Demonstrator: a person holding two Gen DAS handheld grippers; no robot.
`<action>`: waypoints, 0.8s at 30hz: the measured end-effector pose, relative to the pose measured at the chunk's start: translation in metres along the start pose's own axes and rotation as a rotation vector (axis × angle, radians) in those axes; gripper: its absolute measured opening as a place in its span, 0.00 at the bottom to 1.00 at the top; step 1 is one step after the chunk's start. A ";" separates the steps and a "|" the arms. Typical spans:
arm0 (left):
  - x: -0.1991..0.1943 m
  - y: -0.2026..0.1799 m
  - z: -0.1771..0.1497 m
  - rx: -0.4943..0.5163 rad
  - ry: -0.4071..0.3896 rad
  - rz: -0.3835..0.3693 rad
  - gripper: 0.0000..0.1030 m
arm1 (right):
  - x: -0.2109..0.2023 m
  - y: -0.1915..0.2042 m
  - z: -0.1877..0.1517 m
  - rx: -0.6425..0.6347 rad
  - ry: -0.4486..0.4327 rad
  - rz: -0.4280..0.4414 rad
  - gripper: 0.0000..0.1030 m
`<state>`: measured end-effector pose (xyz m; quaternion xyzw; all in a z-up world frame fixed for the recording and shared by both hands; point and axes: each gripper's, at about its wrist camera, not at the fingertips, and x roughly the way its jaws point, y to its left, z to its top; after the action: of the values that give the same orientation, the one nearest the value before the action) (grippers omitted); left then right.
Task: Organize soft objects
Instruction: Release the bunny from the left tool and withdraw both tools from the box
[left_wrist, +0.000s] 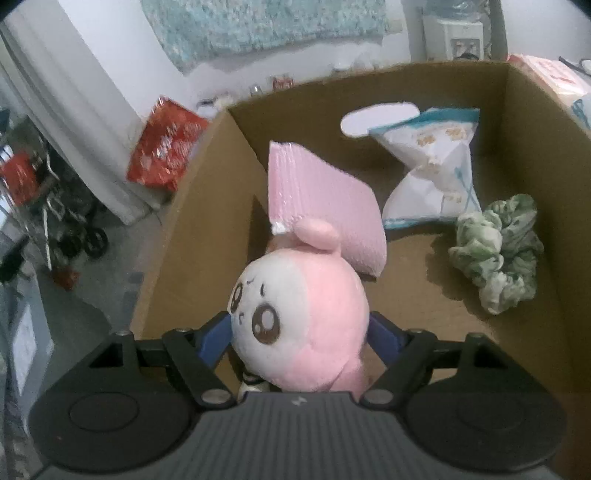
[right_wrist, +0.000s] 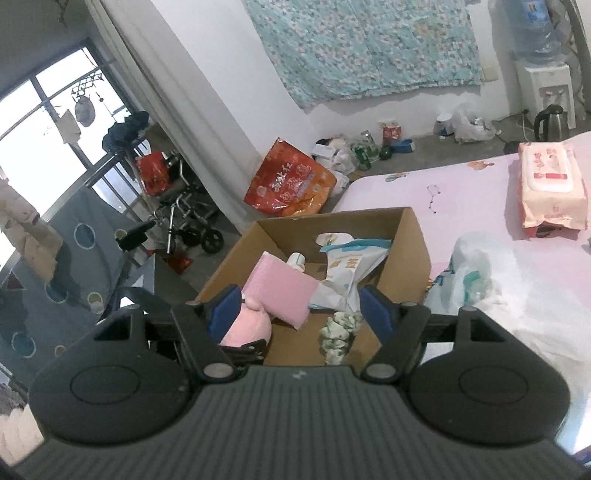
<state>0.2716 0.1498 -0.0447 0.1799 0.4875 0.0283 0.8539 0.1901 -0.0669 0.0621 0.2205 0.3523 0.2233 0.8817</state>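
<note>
A pink and white plush toy (left_wrist: 306, 317) sits between the blue pads of my left gripper (left_wrist: 299, 325), which press on both sides of its head. It hangs over the near-left part of an open cardboard box (left_wrist: 192, 240). Inside the box lie a pink foam pad (left_wrist: 325, 206), a white and blue packet (left_wrist: 432, 173) and a green scrunchie (left_wrist: 495, 254). In the right wrist view, my right gripper (right_wrist: 299, 306) stands open and empty above the box (right_wrist: 413, 251). The scrunchie (right_wrist: 338, 332) lies below it, and the plush toy (right_wrist: 247, 326) is at its left.
The box stands on a bed with a pink sheet (right_wrist: 461, 192). A pack of wipes (right_wrist: 550, 188) and a crumpled plastic bag (right_wrist: 472, 269) lie on the bed to the right. On the floor beyond are a red bag (right_wrist: 288, 184) and a wheelchair (right_wrist: 184, 218).
</note>
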 end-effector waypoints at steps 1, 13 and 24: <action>0.002 0.003 0.001 -0.010 0.015 -0.016 0.79 | -0.005 -0.002 -0.001 -0.003 -0.001 -0.002 0.70; -0.050 0.020 0.004 -0.057 -0.098 0.003 0.80 | -0.043 -0.031 -0.013 0.054 -0.020 -0.022 0.70; -0.027 0.006 0.010 -0.075 -0.065 -0.066 0.56 | -0.052 -0.038 -0.025 0.089 -0.026 -0.037 0.70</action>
<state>0.2668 0.1468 -0.0159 0.1322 0.4637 0.0126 0.8760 0.1472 -0.1200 0.0516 0.2557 0.3544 0.1882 0.8795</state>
